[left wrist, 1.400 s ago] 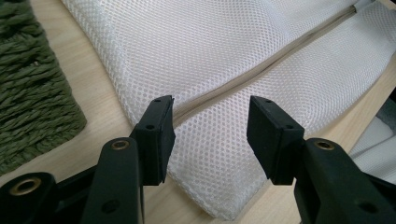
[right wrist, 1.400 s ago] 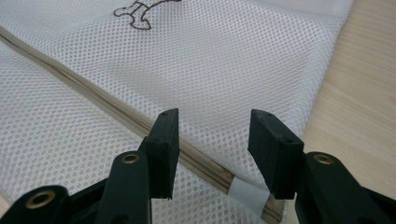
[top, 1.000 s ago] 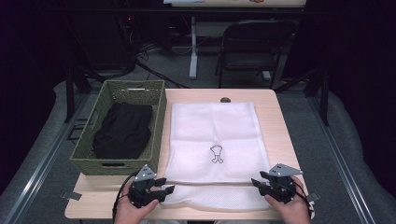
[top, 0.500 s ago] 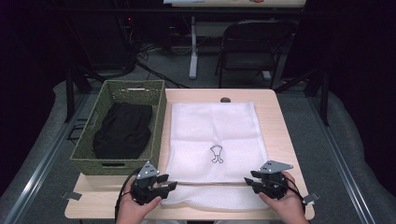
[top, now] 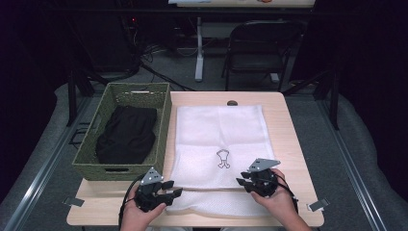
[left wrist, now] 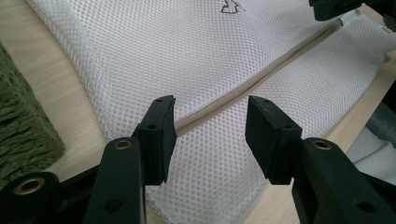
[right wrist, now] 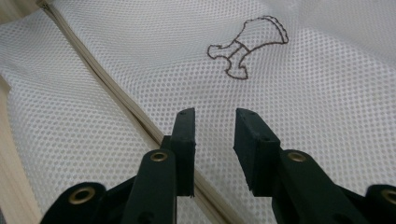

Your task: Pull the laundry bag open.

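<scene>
A white mesh laundry bag lies flat on the wooden table, with a small dark outline print and a beige zipper running across near its front edge. My left gripper sits open at the bag's near left corner, its jaws either side of the zipper's end. My right gripper is open over the zipper toward the right, just below the print. Nothing is held.
A green woven basket holding a dark folded garment stands left of the bag. A folding chair and cables are on the floor beyond the table's far edge.
My right gripper has slid leftward along the zipper toward the bag's middle. The left gripper has shifted slightly right onto the bag's corner.
</scene>
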A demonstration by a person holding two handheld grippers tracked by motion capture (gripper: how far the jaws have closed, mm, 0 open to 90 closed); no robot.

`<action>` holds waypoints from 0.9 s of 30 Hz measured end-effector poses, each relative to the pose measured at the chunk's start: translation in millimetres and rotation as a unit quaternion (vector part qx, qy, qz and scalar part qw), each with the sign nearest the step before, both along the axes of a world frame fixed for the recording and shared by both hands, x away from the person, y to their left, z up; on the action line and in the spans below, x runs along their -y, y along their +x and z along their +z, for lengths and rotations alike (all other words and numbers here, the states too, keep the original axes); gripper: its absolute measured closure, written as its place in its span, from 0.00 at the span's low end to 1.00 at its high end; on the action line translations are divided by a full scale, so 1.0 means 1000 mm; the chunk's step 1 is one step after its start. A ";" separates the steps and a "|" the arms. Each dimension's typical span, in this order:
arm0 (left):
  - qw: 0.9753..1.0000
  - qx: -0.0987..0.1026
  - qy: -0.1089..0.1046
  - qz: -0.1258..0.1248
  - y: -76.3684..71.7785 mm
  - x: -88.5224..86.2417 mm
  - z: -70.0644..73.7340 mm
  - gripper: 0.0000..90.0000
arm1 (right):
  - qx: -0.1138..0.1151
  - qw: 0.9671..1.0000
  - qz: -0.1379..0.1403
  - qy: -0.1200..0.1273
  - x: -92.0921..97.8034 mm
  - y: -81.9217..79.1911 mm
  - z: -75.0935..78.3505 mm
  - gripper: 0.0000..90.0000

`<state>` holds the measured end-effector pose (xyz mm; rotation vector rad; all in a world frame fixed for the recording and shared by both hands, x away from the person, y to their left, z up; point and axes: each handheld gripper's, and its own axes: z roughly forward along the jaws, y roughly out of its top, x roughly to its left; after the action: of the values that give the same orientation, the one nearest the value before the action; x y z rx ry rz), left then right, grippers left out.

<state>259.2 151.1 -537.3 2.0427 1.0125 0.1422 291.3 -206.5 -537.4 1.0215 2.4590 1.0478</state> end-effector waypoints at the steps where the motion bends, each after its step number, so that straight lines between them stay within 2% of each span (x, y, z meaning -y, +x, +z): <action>1: 1.000 -0.004 -0.001 -0.002 0.000 0.001 -0.001 0.60 | 0.000 1.000 0.002 0.001 -0.002 0.001 0.000 0.77; 13: 1.000 -0.017 0.002 -0.011 0.001 0.005 -0.006 0.65 | 0.003 1.000 0.018 0.004 -0.026 0.020 0.001 0.75; 15: 1.000 -0.019 0.000 -0.013 0.000 0.005 -0.007 0.65 | 0.005 1.000 0.019 0.004 -0.028 0.020 0.001 0.74; 19: 1.000 -0.009 -0.004 -0.012 -0.003 0.007 -0.008 0.64 | 0.016 1.000 0.024 0.003 -0.029 0.017 -0.001 0.71; 20: 1.000 -0.006 -0.004 -0.016 -0.003 0.007 -0.008 0.64 | 0.013 0.999 0.027 0.014 -0.029 0.017 -0.001 0.67; 23: 1.000 -0.006 -0.002 -0.022 -0.006 0.010 -0.010 0.63 | 0.008 0.999 0.031 0.021 -0.030 0.016 -0.002 0.66; 27: 0.999 -0.008 0.002 -0.041 -0.010 0.016 -0.013 0.64 | 0.016 0.999 0.040 0.016 -0.034 0.011 -0.003 0.67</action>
<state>249.6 135.4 -550.3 2.0890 0.9367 0.0849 302.5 -172.9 -540.9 0.9158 2.4838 1.1222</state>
